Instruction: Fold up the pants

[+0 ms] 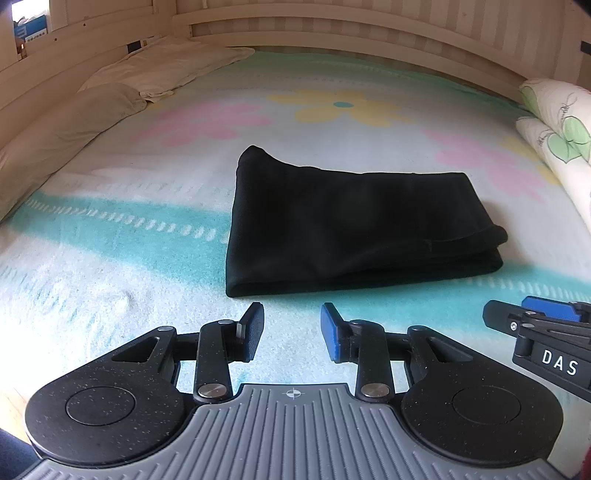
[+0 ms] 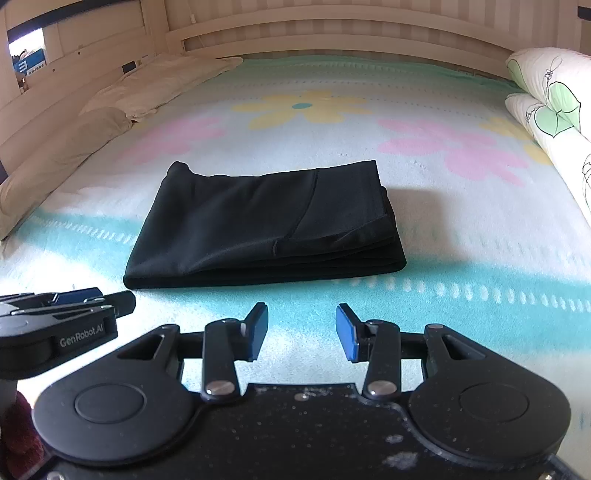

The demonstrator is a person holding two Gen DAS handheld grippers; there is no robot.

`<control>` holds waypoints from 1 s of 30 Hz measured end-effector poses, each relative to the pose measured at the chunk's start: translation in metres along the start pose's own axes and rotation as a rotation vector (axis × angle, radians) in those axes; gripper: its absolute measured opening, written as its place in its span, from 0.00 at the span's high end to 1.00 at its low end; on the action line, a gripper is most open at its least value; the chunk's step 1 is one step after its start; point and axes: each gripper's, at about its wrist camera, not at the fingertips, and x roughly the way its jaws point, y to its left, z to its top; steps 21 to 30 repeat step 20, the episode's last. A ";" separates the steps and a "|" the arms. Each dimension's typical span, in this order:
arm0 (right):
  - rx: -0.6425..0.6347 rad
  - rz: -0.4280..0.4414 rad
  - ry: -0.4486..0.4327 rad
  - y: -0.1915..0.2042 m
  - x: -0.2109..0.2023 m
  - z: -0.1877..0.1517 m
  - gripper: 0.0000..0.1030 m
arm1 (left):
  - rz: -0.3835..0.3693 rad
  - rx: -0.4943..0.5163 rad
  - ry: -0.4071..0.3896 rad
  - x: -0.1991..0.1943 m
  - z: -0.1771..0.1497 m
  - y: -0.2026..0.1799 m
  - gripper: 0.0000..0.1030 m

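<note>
The black pants (image 1: 354, 225) lie folded into a compact stack of layers on the flowered blanket (image 1: 147, 236); they also show in the right wrist view (image 2: 258, 229). My left gripper (image 1: 291, 332) is open and empty, just short of the stack's near edge. My right gripper (image 2: 302, 332) is open and empty, also just short of the near edge, toward the stack's right half. Each gripper shows in the other's view: the right one at the right edge (image 1: 532, 317), the left one at the left edge (image 2: 74, 302).
Beige pillows (image 1: 92, 110) line the left side of the bed. A rolled white quilt with green leaves (image 1: 554, 136) lies along the right side. A wooden slatted frame (image 1: 332, 33) runs along the far end and the left.
</note>
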 end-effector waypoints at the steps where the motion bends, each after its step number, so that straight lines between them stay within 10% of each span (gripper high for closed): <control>1: 0.000 -0.003 0.000 0.001 0.000 0.000 0.58 | 0.003 -0.002 0.000 0.000 0.000 0.000 0.68; 30: 0.007 -0.028 0.005 0.003 0.010 -0.002 0.57 | 0.021 -0.020 -0.012 -0.001 -0.001 0.005 0.68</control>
